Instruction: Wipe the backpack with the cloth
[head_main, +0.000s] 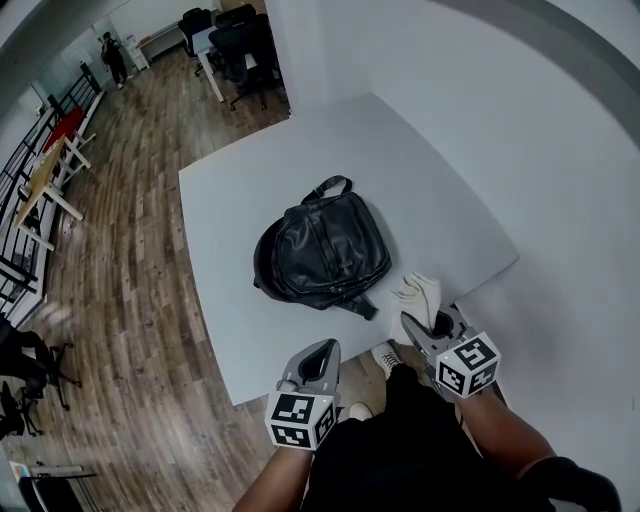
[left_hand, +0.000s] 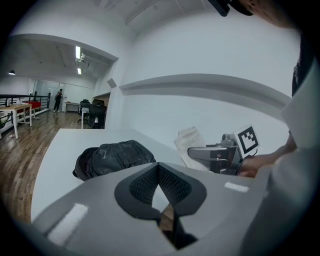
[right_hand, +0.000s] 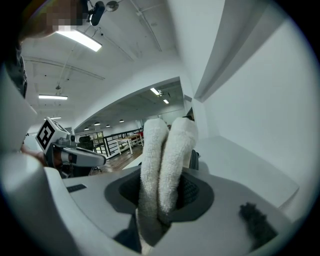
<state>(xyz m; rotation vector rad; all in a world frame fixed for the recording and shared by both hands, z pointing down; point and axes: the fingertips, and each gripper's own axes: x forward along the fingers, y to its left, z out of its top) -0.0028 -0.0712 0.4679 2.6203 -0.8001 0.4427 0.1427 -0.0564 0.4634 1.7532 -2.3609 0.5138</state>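
Surface: white table (head_main: 250, 200) against a white wall (head_main: 520, 120), with wood floor (head_main: 130, 300) to the left and near side.
Backpack: black leather backpack (head_main: 322, 252) lies flat around the table middle, its handle loop on the far side and a strap end trailing toward the near right. Nothing touches it. The left gripper view shows it slumped on the tabletop (left_hand: 112, 157).
Cloth: white terry cloth (head_main: 417, 297), folded double and sticking up out of the right gripper. It sits just beside the backpack's near-right corner, over the table's near edge, and looks apart from the bag. Two thick folds fill the right gripper view (right_hand: 165, 165).
Right gripper: right gripper (head_main: 412, 322) has its jaws pinched on the cloth, with the lower part of the fold wedged between the pads (right_hand: 160, 200). It is near and to the right of the backpack, marker cube toward the person.
Left gripper: left gripper (head_main: 325, 345) has its jaw tips pressed together with nothing between them (left_hand: 159, 167). It is held off the table's near edge, on the near side of the backpack and clear of it.
Between grippers: side by side and apart, each visible in the other's view.
Background: office chairs (head_main: 235, 40) at far left, and a person (head_main: 115, 58) stands far off on the floor.
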